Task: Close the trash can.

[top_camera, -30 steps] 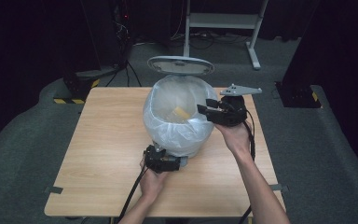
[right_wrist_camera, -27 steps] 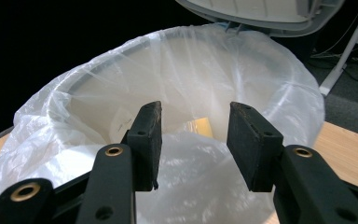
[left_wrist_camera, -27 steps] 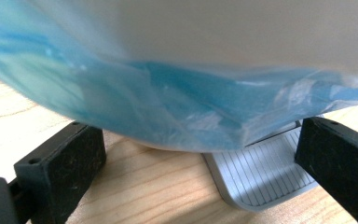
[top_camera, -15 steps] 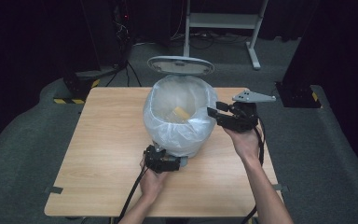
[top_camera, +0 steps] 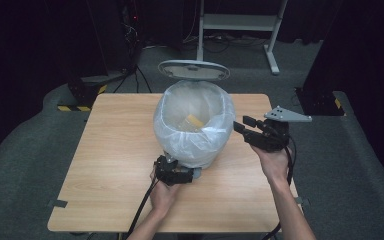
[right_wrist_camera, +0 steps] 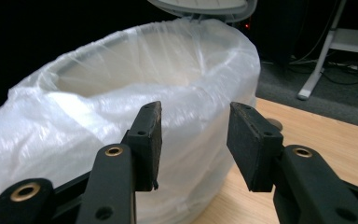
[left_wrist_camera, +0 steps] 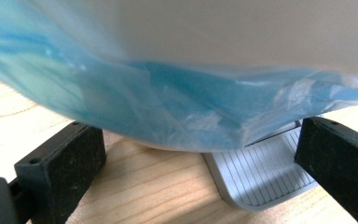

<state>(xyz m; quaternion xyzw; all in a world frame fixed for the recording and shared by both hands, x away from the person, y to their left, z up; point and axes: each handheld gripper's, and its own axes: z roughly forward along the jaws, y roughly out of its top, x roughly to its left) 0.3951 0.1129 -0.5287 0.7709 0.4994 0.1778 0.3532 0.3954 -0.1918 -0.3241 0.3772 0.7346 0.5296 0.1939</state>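
A small pedal bin [top_camera: 192, 127] lined with a translucent white bag [right_wrist_camera: 121, 107] stands mid-table with its grey lid [top_camera: 193, 70] raised. Something yellow [top_camera: 195, 121] lies inside it. My left gripper [top_camera: 180, 175] rests low against the bin's front base. Its jaws stand wide open [left_wrist_camera: 200, 154] on either side of the grey ribbed pedal [left_wrist_camera: 265, 172], with the bluish bag hanging just above. My right gripper [top_camera: 242, 123] hovers to the right of the bin, aimed at its side. It is open [right_wrist_camera: 193, 135] with nothing between its pads, just short of the bag.
The wooden table [top_camera: 110, 150] has bare room left of the bin and along its front edge. Behind it on the grey floor stand a white desk frame [top_camera: 240, 25] and dark equipment [top_camera: 320, 100] with cables.
My right gripper has drawn back to the right and slightly down, away from the bin's rim. The left gripper and the bin have stayed put.
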